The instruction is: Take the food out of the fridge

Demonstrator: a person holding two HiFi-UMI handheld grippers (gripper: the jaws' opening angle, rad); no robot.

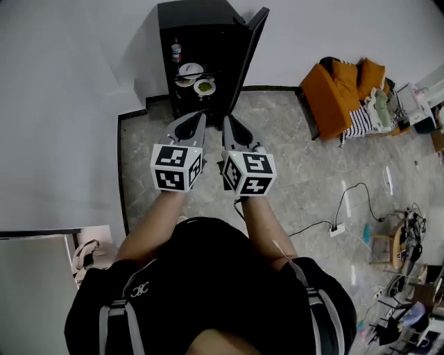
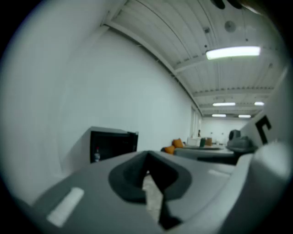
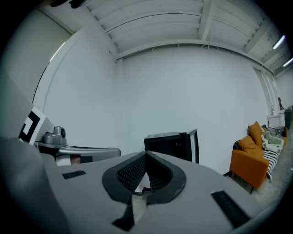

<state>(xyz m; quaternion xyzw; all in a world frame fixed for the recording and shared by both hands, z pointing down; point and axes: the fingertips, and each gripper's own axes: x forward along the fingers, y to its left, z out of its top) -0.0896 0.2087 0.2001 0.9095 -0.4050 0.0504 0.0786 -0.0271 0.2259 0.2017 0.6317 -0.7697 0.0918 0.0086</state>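
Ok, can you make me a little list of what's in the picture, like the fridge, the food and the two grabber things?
Fridge: black, against the white wall, door open
Inside: a bottle, a white plate, a dish of something green
Left gripper: fingers shut, empty, not yet at the fridge
Right gripper: fingers shut, empty, right beside the left one
Food taken out: none yet
Nearby: orange sofa off to the right
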